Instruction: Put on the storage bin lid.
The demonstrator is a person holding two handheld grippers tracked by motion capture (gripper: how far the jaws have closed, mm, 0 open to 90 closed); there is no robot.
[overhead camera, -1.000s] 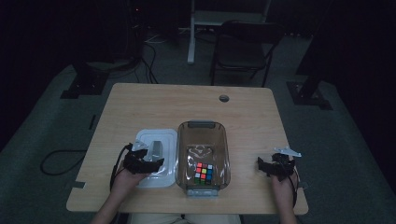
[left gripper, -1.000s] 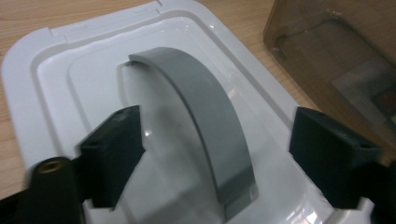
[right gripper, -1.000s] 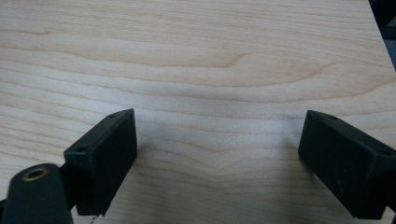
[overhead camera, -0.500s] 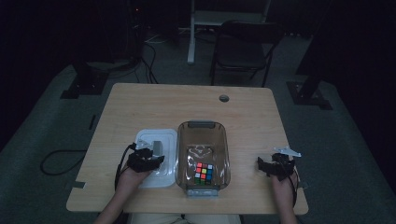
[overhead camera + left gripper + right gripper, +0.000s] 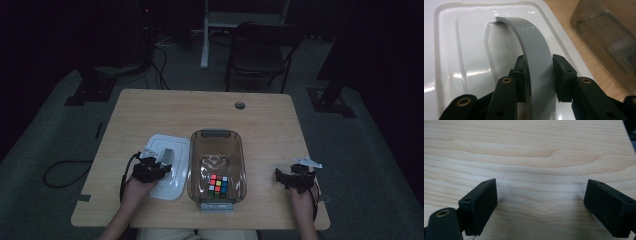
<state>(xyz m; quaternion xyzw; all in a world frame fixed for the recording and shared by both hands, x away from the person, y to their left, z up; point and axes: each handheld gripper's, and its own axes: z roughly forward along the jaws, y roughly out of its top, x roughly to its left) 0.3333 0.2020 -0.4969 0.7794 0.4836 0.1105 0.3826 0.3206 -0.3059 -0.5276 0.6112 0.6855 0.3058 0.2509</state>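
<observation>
Here my left gripper (image 5: 540, 75) pinches the curved grey plastic handle (image 5: 534, 50) of the white rectangular plastic lid (image 5: 461, 62); my jaws have just been closing, and both pads now press against the sides of the grey band, which arches up and away ahead of them to its far foot on the lid. The lid lies flat on the light wooden table (image 5: 270, 125) beneath my jaws. In the high view the same gripper (image 5: 156, 168) sits over the near half of the lid (image 5: 167, 150), and just beside its right edge stands the clear brownish plastic bin (image 5: 217, 137). Inside the bin, toward its near end, rests a small multicoloured puzzle cube (image 5: 217, 183); from my left gripper's camera the bin (image 5: 604, 32) is a blur off to the right of my jaws, and I can't make out the cube there with any certainty.

My right gripper (image 5: 540, 206) has its jaws spread wide with bare table between them. In the high view it (image 5: 295, 178) rests near the table's near right corner, well apart from the bin.
</observation>
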